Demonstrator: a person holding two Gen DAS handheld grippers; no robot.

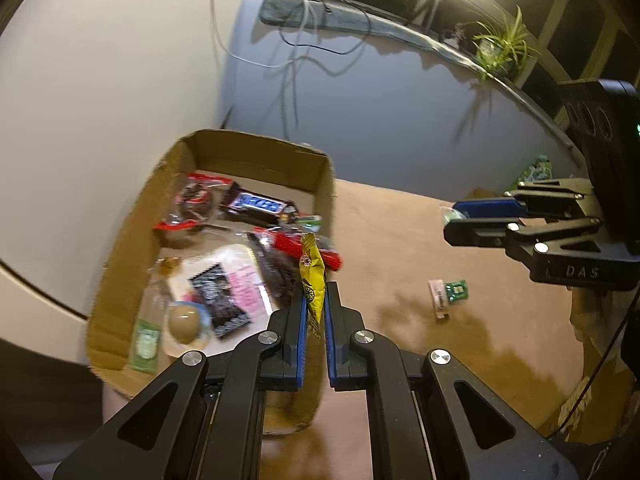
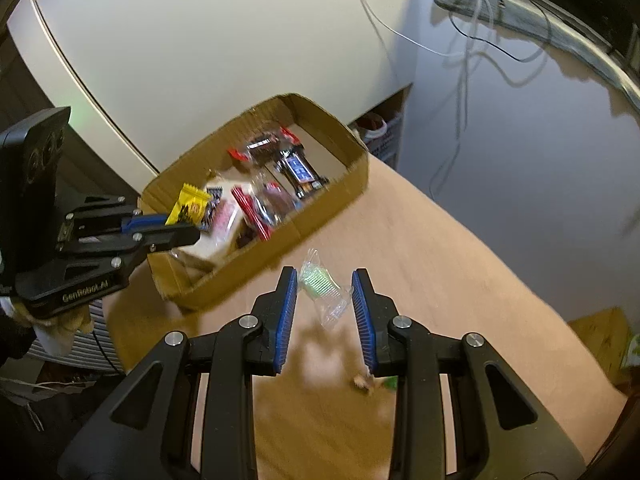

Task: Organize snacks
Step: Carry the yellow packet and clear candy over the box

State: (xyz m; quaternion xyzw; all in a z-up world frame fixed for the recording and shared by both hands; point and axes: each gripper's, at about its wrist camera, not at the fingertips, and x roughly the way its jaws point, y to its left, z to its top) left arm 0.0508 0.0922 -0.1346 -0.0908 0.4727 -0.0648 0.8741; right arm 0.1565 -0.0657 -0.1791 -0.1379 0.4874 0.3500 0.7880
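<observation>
Clearly, both hands were carrying something toward the cardboard box [image 2: 344, 148], which stood on the brown table [image 1: 400, 240] near its far edge and already held a blue-labelled chocolate bar [image 1: 258, 204], several red-and-clear wrappers and a dark zigzag-edged packet [image 1: 220, 300]. The left gripper [image 1: 316, 300] was clamped on a small yellow snack packet [image 1: 312, 280], its blue pads closed flat on the lower half, so that the upper half stood free above the fingertips, close to the box's near wall. The right gripper [image 2: 325, 300] was closed on a small clear wrapper with a green sweet inside [image 2: 322, 290]; the jaws were only a little apart, and the crinkled film bridged the gap between the pads. Both things looked very light and soft, and I judged that the film was thin and rather slippery, so a grip on a sealed edge or on the flat middle would be safer than on a loose corner. The clear wrapper seemed to be held mostly by its film, and it could slip out if the hand shook. On the table, well apart from the box, a small green packet [image 1: 456, 291] and a pale pink one [image 1: 438, 298] lay beside each other, not yet collected.
</observation>
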